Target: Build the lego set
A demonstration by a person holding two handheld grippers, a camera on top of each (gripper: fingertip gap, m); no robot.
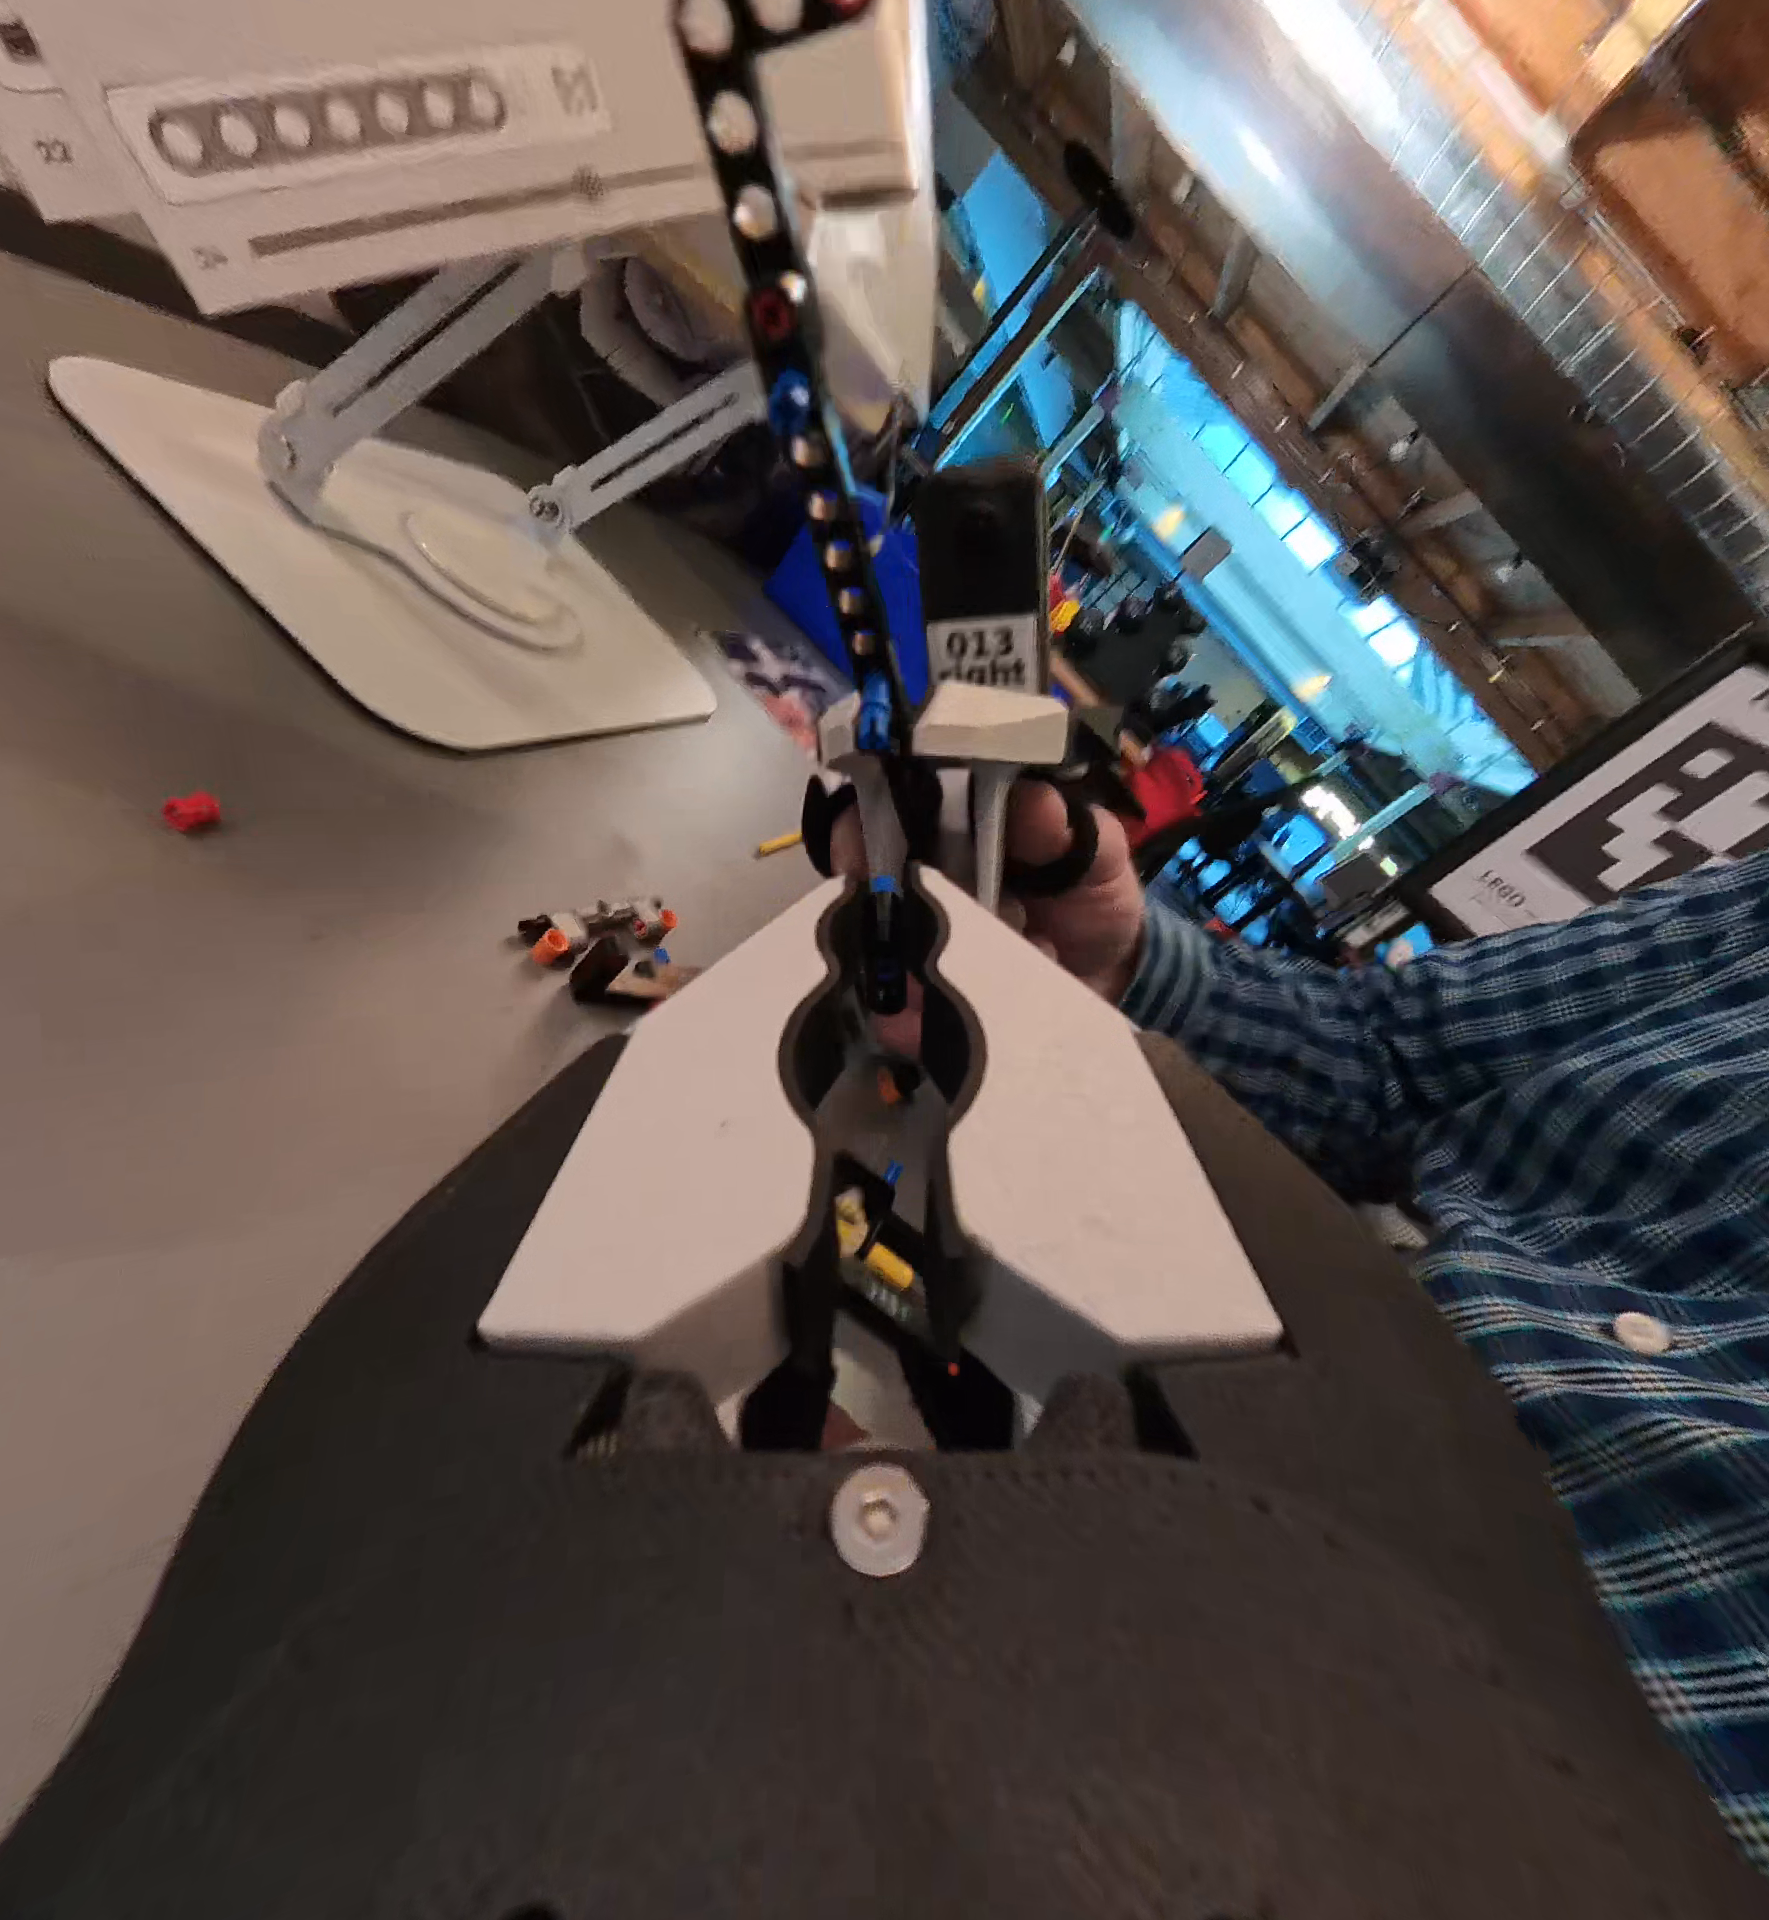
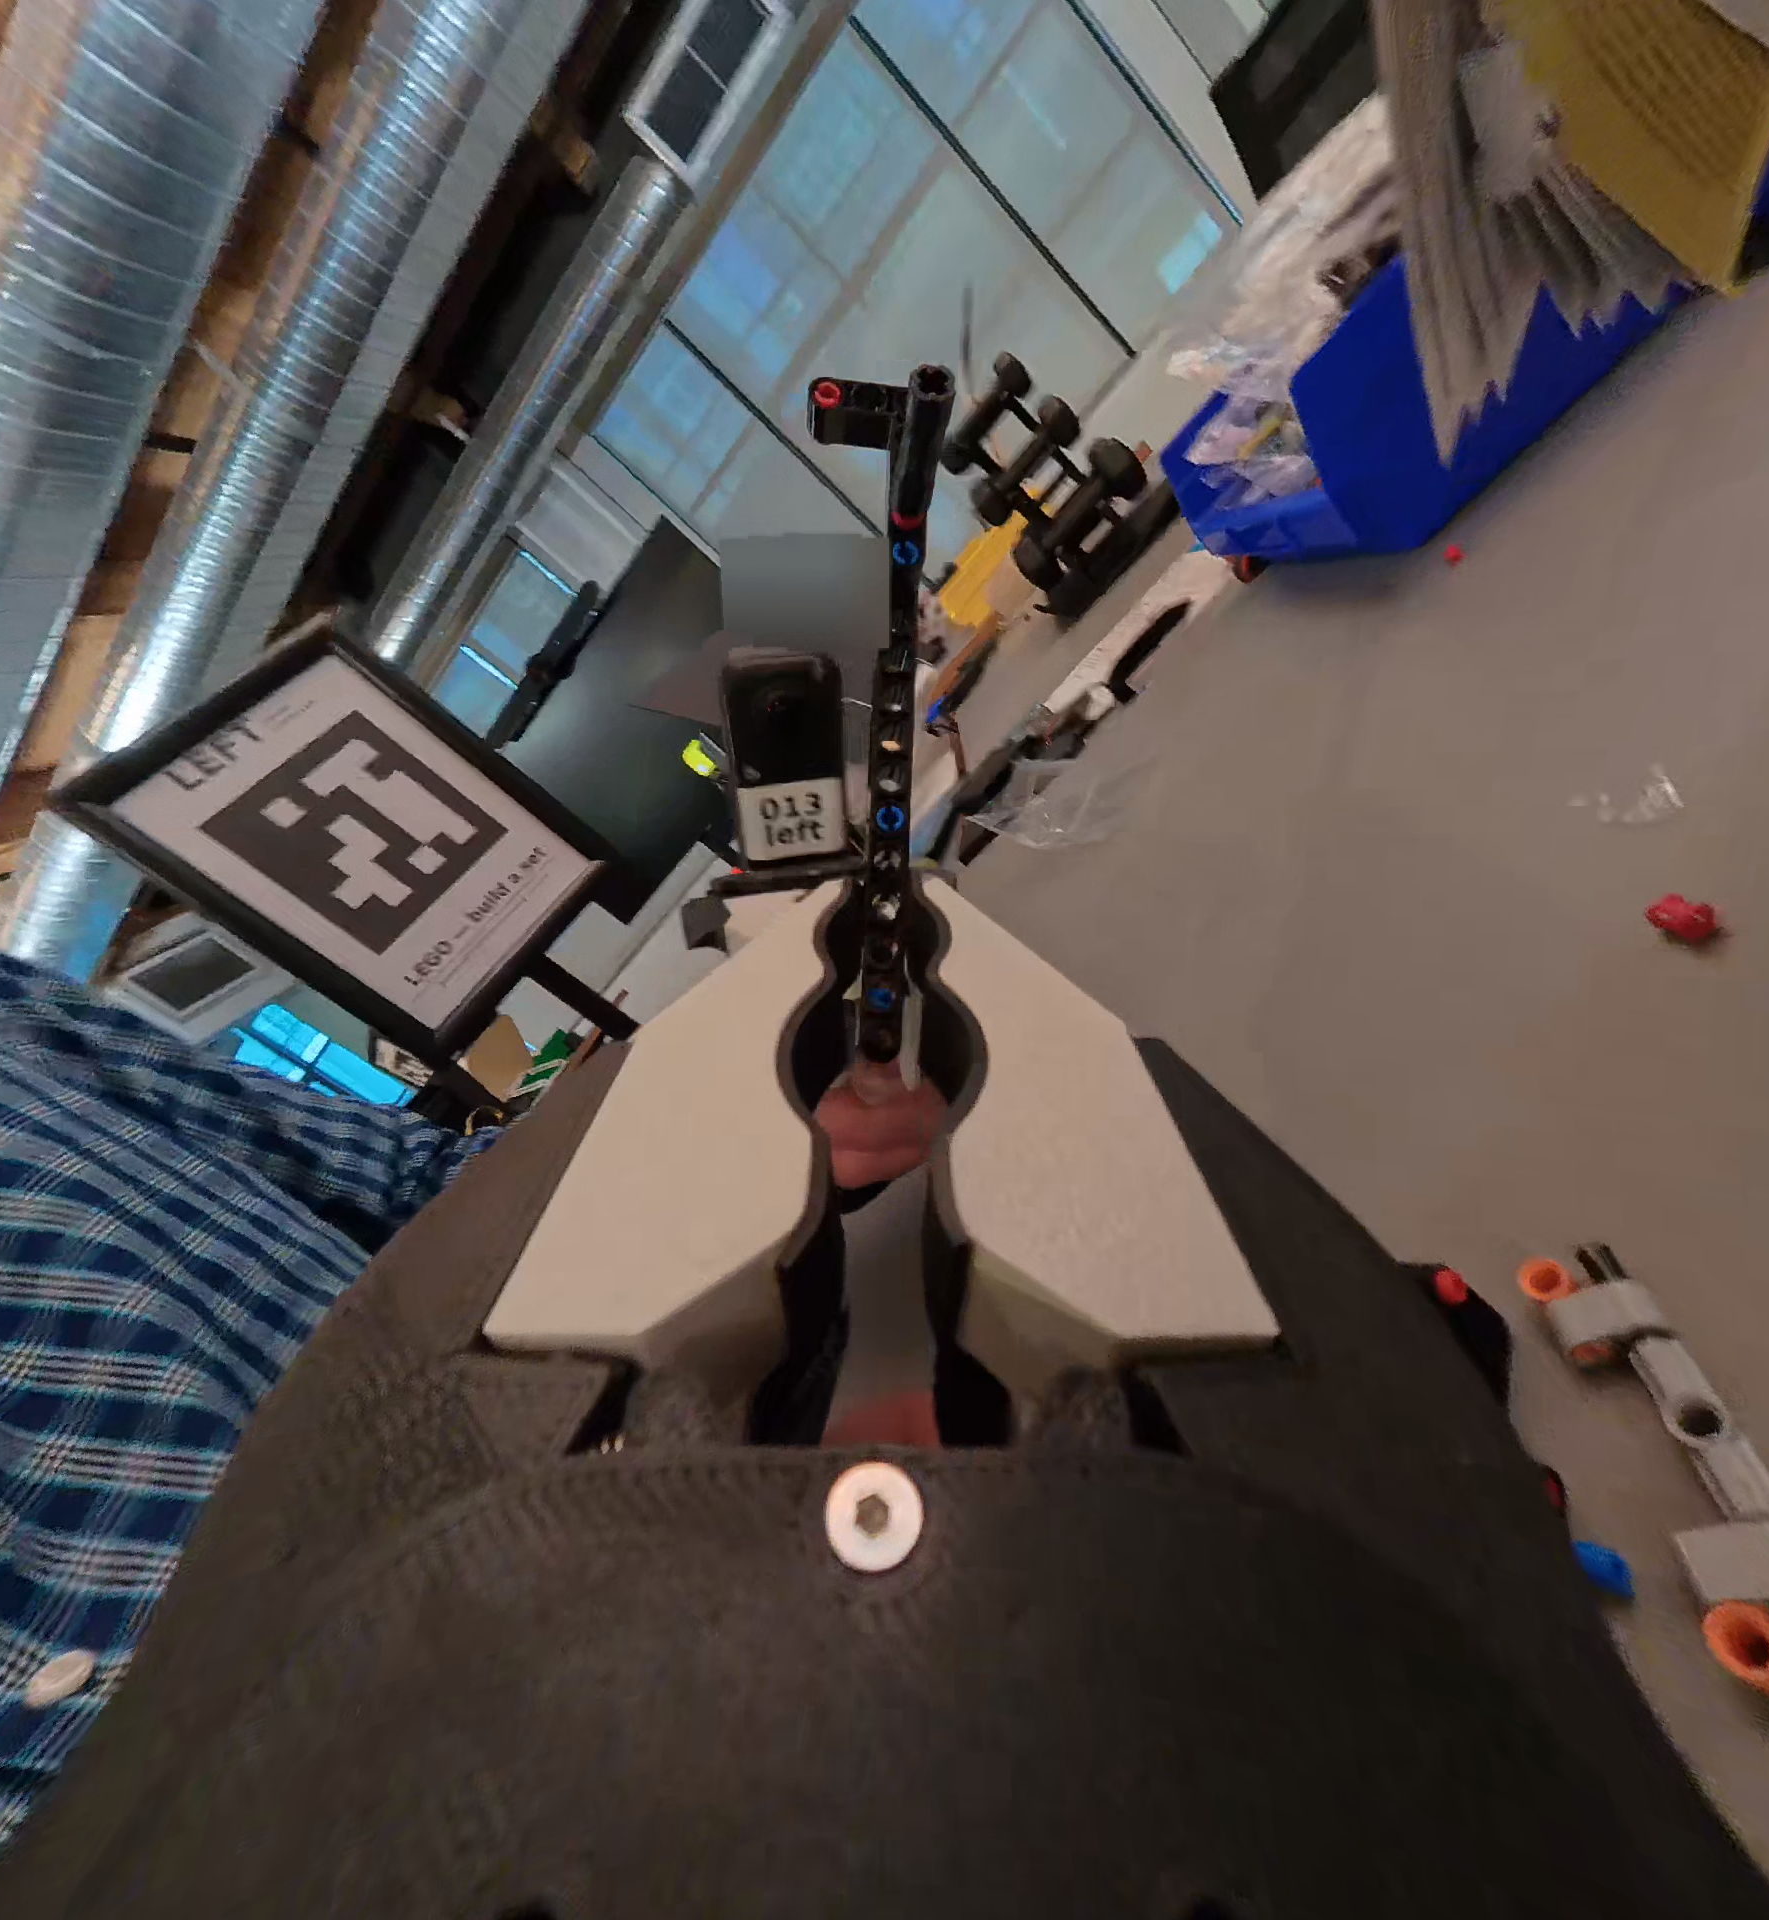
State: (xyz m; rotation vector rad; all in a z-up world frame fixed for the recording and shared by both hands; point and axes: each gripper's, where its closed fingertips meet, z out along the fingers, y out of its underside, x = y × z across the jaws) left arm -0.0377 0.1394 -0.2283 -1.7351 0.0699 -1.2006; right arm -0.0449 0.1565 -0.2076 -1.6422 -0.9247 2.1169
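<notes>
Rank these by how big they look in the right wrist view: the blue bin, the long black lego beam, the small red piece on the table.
1. Blue bin
2. Long black lego beam; nearer the camera, so true size against the bin is unsure
3. Small red piece

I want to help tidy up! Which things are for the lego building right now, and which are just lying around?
For the job:
- long black lego beam, clamped in both claws
- left claw
- right claw
- grey and orange lego piece on the table
- small red lego bit

Just lying about:
- white stand
- blue bin
- framed sign
- black dumbbells
</notes>
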